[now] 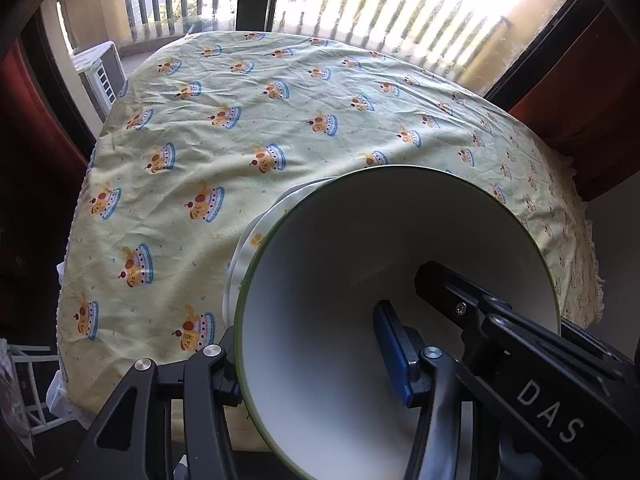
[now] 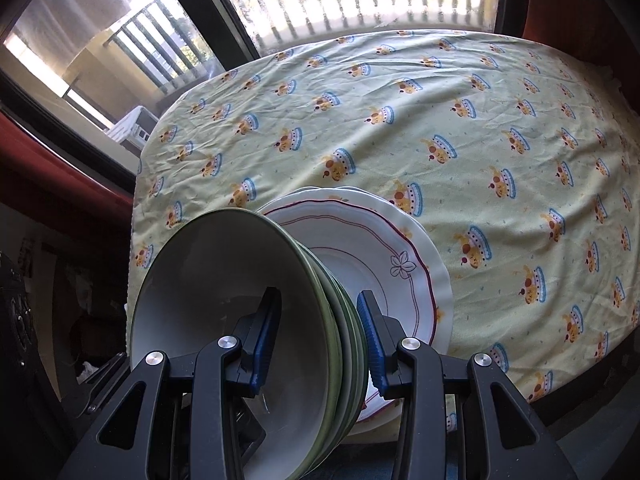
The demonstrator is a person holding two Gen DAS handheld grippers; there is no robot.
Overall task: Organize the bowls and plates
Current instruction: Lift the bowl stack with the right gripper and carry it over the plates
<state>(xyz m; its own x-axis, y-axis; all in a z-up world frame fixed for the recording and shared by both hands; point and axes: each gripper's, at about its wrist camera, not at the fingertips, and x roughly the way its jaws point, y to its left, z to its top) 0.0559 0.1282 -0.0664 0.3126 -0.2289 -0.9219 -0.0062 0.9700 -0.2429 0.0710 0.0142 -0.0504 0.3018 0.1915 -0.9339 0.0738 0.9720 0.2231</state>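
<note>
My left gripper point(image 1: 316, 364) is shut on the rim of a stack of nested white bowls with green rims point(image 1: 360, 240), one blue-padded finger inside, the other outside. The other gripper's black arm point(image 1: 520, 340) reaches into the same bowl. In the right wrist view, my right gripper point(image 2: 320, 340) is shut on the same bowl stack point(image 2: 208, 280), which is tilted on its side; one finger is inside the top bowl, the other against the outer bowls. Behind the bowls lies a stack of white plates point(image 2: 360, 248), the top one with a red line and flower outline.
The table is covered with a pale yellow cloth with cartoon prints point(image 1: 240, 120). Windows with balcony railings stand behind it point(image 1: 360, 0). Red curtains hang at both sides point(image 1: 24, 120). A white rack point(image 1: 28, 392) stands low at the left, below the table edge.
</note>
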